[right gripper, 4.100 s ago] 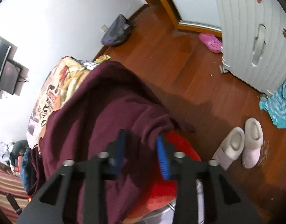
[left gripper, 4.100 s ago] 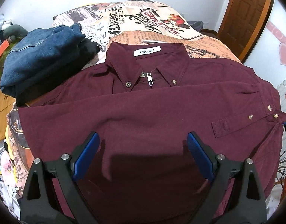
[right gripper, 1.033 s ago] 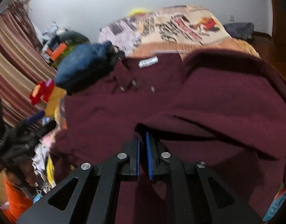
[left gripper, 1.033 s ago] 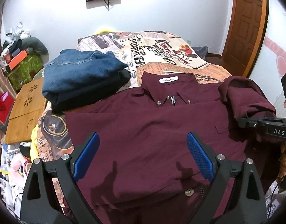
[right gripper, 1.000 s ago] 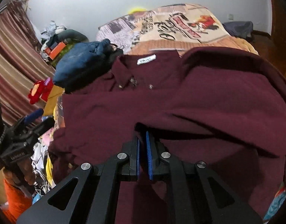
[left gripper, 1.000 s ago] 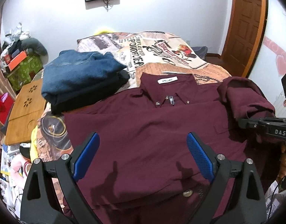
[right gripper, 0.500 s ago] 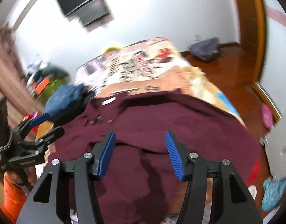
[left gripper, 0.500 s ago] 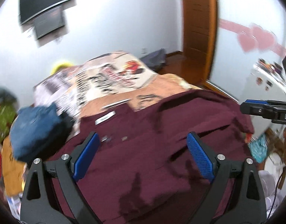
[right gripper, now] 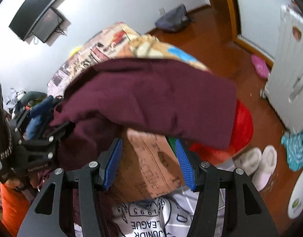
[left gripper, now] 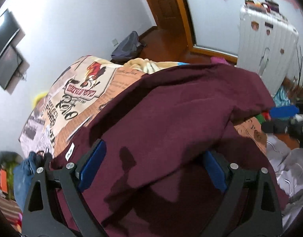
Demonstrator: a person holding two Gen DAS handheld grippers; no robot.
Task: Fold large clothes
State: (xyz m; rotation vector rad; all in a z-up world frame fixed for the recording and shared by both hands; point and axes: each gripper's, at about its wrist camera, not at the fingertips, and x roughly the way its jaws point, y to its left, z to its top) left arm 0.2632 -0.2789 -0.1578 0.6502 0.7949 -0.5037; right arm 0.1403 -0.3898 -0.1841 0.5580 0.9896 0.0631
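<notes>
One side of the maroon shirt [left gripper: 171, 118] lies folded over at twelve o'clock; left gripper [left gripper: 153, 165] is closing, empty; right gripper [right gripper: 148, 164] gapes empty; more folds remain.

Matt cloth over glossy wood

Maroon shirt [left gripper: 171, 118]: soft matt weave. Beside it, floor [right gripper: 220, 45] gleams polished; suitcase [left gripper: 268, 39] ribbed hard plastic.

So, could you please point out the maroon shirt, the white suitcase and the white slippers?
maroon shirt [left gripper: 171, 118], left wrist view, folded body panel.
white suitcase [left gripper: 268, 39], left wrist view, ribbed front.
white slippers [right gripper: 264, 164], right wrist view, right slipper's upper.
</notes>
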